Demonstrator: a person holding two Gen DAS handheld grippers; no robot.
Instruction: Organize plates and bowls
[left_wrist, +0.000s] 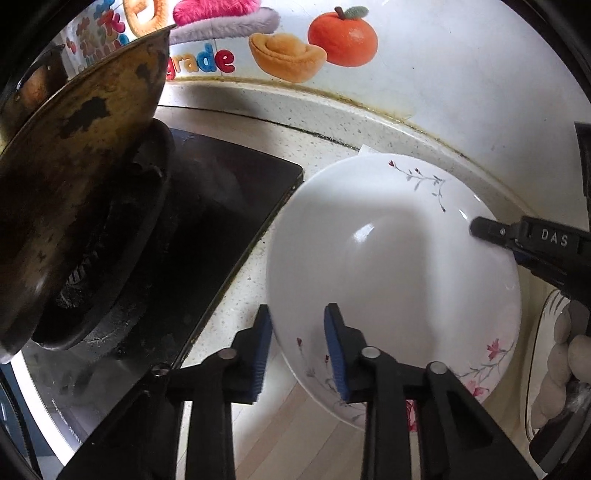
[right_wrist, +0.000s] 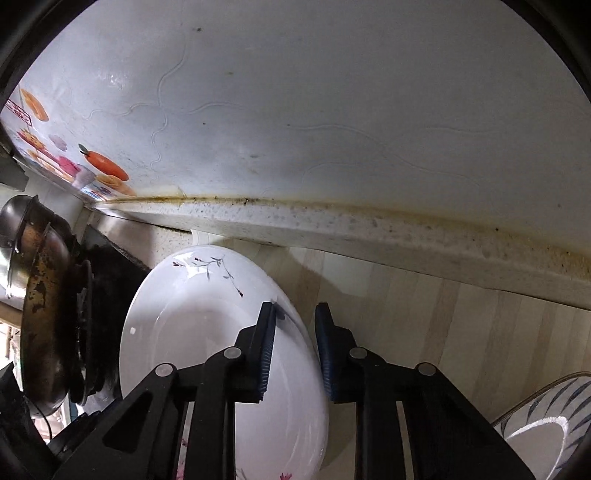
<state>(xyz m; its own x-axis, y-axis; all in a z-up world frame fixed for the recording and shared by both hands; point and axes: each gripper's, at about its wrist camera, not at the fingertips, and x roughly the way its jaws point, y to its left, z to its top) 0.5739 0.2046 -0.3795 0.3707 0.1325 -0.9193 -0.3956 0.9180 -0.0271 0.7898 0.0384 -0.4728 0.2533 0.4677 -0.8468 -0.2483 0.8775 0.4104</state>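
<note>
A white deep plate (left_wrist: 388, 258) with a floral rim lies on the counter beside the stove. My left gripper (left_wrist: 297, 310) straddles the plate's left rim, one blue pad under the outside and the other on the inside, pressing on it. In the right wrist view the same plate (right_wrist: 207, 332) shows, and my right gripper (right_wrist: 294, 306) clamps its right rim the same way. My right gripper's finger (left_wrist: 487, 230) also shows over the far right rim in the left wrist view. Whether the plate rests on the counter or is lifted off it I cannot tell.
A worn wok (left_wrist: 74, 184) sits tilted on the gas burner (left_wrist: 110, 288) of the black stove top (left_wrist: 229, 206), left of the plate. A patterned glass bowl (right_wrist: 546, 424) stands at the right on the wood-grain mat (right_wrist: 443, 314). The stickered wall (left_wrist: 443, 74) and a ledge (right_wrist: 369, 229) close the back.
</note>
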